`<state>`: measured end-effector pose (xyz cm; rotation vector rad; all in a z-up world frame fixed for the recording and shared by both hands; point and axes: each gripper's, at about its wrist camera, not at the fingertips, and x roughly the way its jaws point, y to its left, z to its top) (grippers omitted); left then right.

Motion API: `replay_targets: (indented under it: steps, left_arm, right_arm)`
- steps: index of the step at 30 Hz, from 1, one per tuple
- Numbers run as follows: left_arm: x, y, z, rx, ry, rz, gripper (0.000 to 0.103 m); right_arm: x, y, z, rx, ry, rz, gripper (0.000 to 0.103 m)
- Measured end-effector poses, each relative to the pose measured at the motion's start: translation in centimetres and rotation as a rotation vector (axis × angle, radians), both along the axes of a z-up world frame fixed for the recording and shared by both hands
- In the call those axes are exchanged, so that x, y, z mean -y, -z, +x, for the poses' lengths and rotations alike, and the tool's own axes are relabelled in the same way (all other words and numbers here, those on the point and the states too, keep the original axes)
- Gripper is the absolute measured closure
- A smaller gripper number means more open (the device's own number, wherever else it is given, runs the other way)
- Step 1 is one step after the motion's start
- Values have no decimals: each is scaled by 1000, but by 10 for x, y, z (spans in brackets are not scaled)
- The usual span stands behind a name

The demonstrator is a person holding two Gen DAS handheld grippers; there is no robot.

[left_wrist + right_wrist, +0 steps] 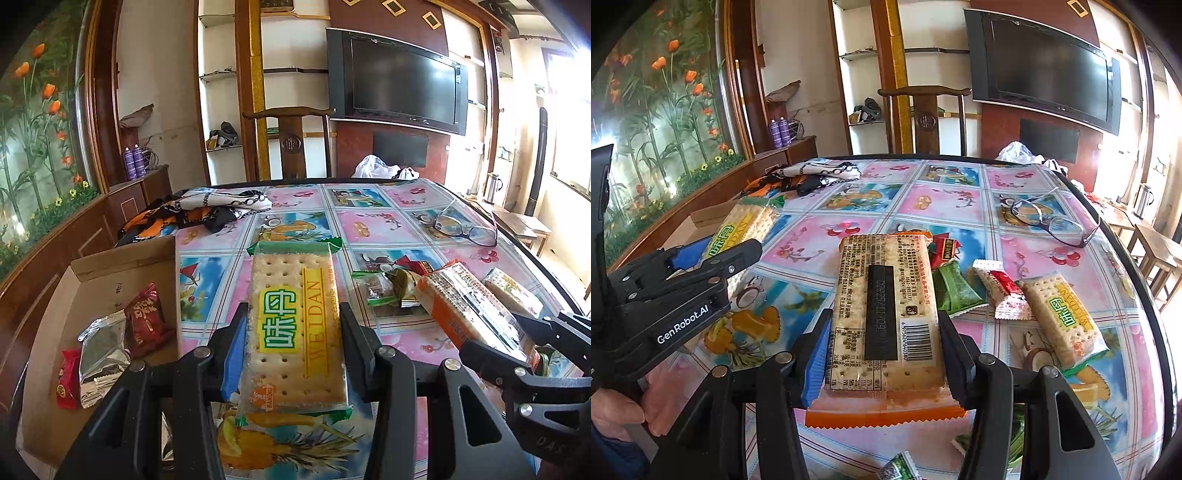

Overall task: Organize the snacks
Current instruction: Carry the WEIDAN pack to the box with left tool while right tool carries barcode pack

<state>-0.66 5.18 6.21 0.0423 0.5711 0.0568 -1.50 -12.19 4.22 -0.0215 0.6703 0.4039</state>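
Note:
My left gripper (293, 314) is shut on a green-trimmed cracker pack (295, 295) marked WEIDAN, lifted above the table beside an open cardboard box (122, 269). In the box lie a dark red packet (147, 317), a silver packet (101, 354) and a small red packet (68, 380). My right gripper (884, 321) is shut on an orange-trimmed cracker pack (886, 295), barcode side up. Each gripper shows in the other's view: the right gripper (517, 339) at the right edge, the left gripper (713, 254) at the left edge.
On the flowered tablecloth (923, 203) lie another green cracker pack (1060, 314), a green packet (955, 291) and a red-and-white packet (1001, 291). Glasses (1052, 221) sit far right, a patterned cloth (812, 177) far left. A wooden chair (925, 122) stands behind the table.

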Motion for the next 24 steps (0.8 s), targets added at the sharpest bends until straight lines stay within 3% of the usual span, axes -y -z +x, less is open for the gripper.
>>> replay_targets:
  steps: [24]
  left_arm:
    - [-3,-1,-1,1,2,-17,58]
  right_arm:
    - [-6,-3,-3,5,-12,22,46]
